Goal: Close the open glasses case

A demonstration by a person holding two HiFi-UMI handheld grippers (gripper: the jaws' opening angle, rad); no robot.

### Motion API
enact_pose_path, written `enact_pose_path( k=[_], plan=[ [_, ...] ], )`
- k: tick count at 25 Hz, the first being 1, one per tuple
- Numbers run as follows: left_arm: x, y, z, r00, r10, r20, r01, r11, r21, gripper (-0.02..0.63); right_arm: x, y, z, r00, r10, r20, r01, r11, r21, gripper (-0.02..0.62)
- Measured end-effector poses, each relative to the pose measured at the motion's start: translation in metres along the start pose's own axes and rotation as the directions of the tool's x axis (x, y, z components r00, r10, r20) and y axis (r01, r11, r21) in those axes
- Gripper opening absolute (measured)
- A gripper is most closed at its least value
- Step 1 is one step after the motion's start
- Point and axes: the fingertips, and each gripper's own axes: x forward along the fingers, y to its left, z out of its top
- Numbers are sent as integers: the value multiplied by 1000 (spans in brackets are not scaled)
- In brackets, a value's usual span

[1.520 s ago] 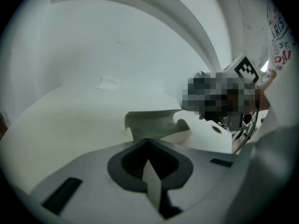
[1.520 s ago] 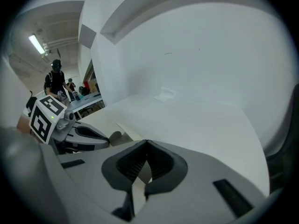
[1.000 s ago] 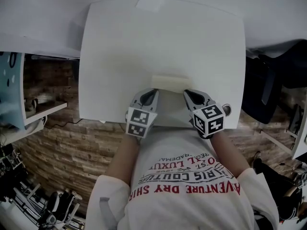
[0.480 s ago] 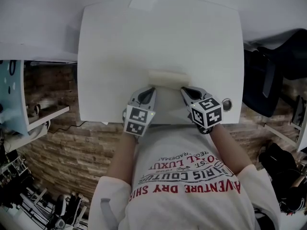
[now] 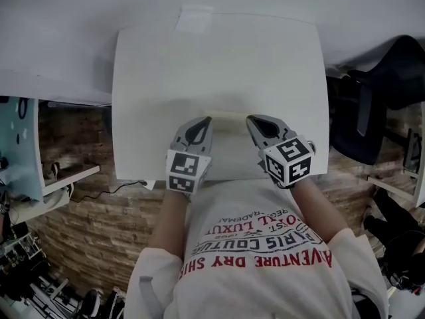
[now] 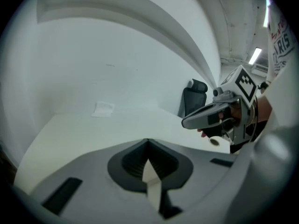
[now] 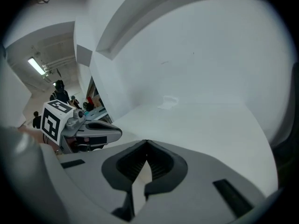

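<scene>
Grey left gripper (image 6: 148, 146): its two jaws are closed, tips meeting. A thin pale sliver shows in the slit behind the tips. I cannot tell what it is.
Grey right gripper (image 7: 146, 146): the same, jaws closed tip to tip, with a pale sliver in the slit behind them.
Marker cubes: one black and white cube sits on the rear of the left gripper (image 5: 182, 171) and one on the right (image 5: 287, 161), both over the near table edge.
Glasses case (image 5: 229, 117): pale cream, seen as a low flat strip on the table. It lies between the two gripper tips, very close to both. Contact cannot be judged, and I cannot tell whether the lid is fully down.
Table (image 5: 219, 58): white, with much bare surface beyond the case.
Pale patch (image 5: 194, 20): a small flat piece at the far table edge, well apart from the case.
Small round ring (image 5: 311, 146): on the table just beside the right gripper.
Shirt (image 5: 259, 244): white with red print, below the grippers.
Chair (image 5: 372, 105): dark, to the right of the table.
</scene>
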Motion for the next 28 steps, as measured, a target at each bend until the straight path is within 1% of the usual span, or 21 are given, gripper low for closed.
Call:
enact_pose_path(
  k=[3, 6, 9, 12, 14, 16, 21, 24, 28],
  plan=[
    [-8, -6, 42, 996, -9, 87, 5, 999, 48, -3, -15, -1, 35, 993, -24, 115, 29, 999, -40, 12],
    [-19, -13, 81, 985, -22, 170, 5, 995, 101, -3, -32, 0, 70, 970, -42, 241, 65, 994, -88, 12],
    [-33, -15, 113, 968, -27, 249, 1, 995, 102, -3, -49, 5, 97, 940, -51, 338, 102, 986, -134, 12],
    [-43, -16, 134, 950, -28, 312, 0, 996, 88, -3, -63, 8, 115, 915, -68, 397, 147, 974, -172, 12],
    [-47, -18, 142, 941, -32, 338, 6, 997, 79, -3, -68, 9, 121, 906, -82, 415, 173, 967, -187, 12],
    [-48, -19, 145, 938, -32, 347, 9, 998, 66, -3, -70, 10, 123, 904, -85, 420, 183, 963, -198, 12],
    [-46, -12, 141, 939, -19, 344, 13, 1000, 19, -3, -67, 10, 116, 914, -87, 397, 167, 971, -173, 12],
    [-47, -9, 140, 938, -9, 347, 7, 1000, 7, -3, -66, 12, 114, 915, -86, 395, 163, 972, -168, 12],
    [-46, -8, 134, 941, -3, 337, 5, 1000, -5, -3, -63, 11, 110, 920, -116, 376, 194, 965, -177, 12]
  ],
)
